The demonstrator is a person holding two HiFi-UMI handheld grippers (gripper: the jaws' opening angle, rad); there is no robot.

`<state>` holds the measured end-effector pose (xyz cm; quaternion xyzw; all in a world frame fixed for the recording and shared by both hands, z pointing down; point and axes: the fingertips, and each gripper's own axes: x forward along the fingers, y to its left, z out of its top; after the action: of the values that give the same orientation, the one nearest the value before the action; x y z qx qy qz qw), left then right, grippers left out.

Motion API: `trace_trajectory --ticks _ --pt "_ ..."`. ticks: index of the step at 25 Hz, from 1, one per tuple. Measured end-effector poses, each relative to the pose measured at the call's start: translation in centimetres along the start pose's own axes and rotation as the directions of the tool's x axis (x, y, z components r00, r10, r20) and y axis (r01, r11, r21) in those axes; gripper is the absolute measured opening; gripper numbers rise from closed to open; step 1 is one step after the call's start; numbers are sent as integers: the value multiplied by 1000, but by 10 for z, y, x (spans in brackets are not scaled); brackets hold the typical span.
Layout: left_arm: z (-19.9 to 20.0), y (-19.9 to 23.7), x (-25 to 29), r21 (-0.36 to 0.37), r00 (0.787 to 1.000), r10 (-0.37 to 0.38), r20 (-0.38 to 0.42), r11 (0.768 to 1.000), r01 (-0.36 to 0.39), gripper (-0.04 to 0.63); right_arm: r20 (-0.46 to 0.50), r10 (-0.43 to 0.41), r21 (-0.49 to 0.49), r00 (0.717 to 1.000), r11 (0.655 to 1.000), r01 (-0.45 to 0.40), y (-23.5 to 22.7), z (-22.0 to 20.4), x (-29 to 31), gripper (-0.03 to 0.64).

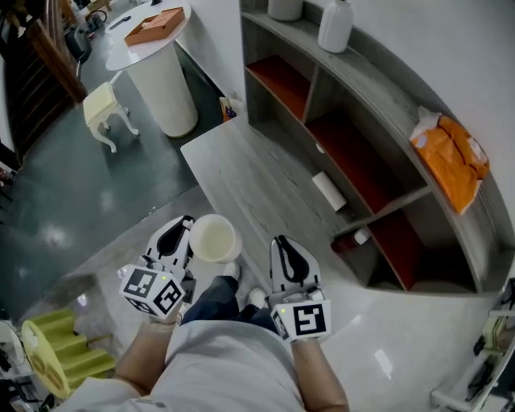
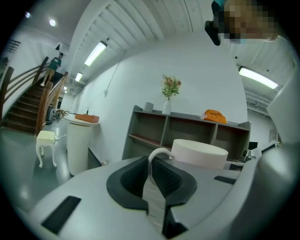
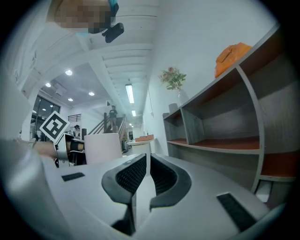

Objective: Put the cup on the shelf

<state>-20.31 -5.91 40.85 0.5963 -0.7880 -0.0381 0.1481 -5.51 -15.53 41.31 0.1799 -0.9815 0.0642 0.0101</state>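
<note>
A white cup (image 1: 215, 237) hangs upright above the floor, in front of the person's legs. My left gripper (image 1: 186, 227) is shut on its thin handle (image 2: 157, 154); in the left gripper view the cup's body (image 2: 199, 152) stands just beyond the jaws. My right gripper (image 1: 284, 244) is beside it to the right, shut with nothing between its pads (image 3: 161, 176). From there the cup (image 3: 102, 147) shows at the left. The grey shelf unit (image 1: 362, 173) with red-brown boards stands ahead and to the right, several of its compartments open.
On the shelf's top lie an orange bag (image 1: 451, 157) and a white bottle (image 1: 335, 24); a white roll (image 1: 328, 191) lies in a lower compartment. A round white table (image 1: 161, 72) with a brown box and a cream stool (image 1: 105, 109) stand far left. Yellow object (image 1: 56, 354) at lower left.
</note>
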Motion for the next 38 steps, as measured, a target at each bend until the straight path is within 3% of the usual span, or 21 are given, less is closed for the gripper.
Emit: trace_trajectory --ticks 8,14,18,30,38 --pt "20 -45 94 49 978 -203 -46 977 205 38 31 -200 2 979 980 200 -54 19 -7 35" --pt "42 -103 163 92 927 -369 -66 923 374 38 56 -350 10 935 937 350 -96 33 -18 37" --pt "51 -136 199 84 891 -446 -81 888 452 38 74 -432 10 899 902 432 -119 40 -31 37" --pt "49 -205 283 159 828 -534 -171 814 558 38 96 -627 39 773 779 626 -163 42 -80 36" --pt "36 -228 319 177 807 -546 -224 792 585 40 86 -671 39 736 741 671 -171 40 -87 37"
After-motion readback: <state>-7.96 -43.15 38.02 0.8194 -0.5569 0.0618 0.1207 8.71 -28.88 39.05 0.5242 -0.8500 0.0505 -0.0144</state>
